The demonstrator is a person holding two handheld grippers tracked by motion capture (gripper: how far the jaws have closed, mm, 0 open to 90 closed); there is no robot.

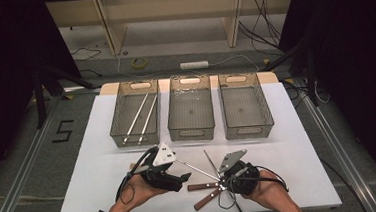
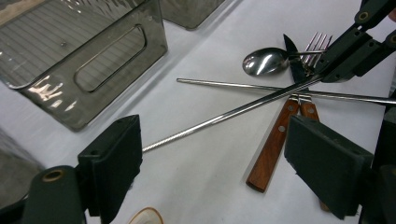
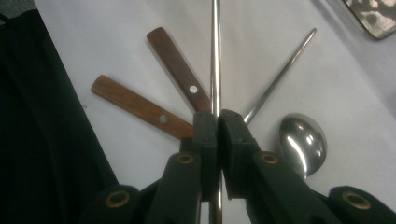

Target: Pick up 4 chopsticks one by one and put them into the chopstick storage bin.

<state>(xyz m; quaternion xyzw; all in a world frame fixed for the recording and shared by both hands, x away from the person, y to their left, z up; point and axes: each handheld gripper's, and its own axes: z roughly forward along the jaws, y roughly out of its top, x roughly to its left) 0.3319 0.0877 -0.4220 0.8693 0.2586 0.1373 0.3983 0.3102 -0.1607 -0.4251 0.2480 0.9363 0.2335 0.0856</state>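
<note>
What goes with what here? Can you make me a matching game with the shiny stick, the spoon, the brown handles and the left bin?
Things:
1. held chopstick
2. spoon
3. wooden handles
4. left bin

States:
A. holds two metal sticks
B. pinched in the right gripper
C. brown, lying on the table
D. shiny bowl on the white table

Pairs: 1-B, 2-D, 3-C, 4-A
</note>
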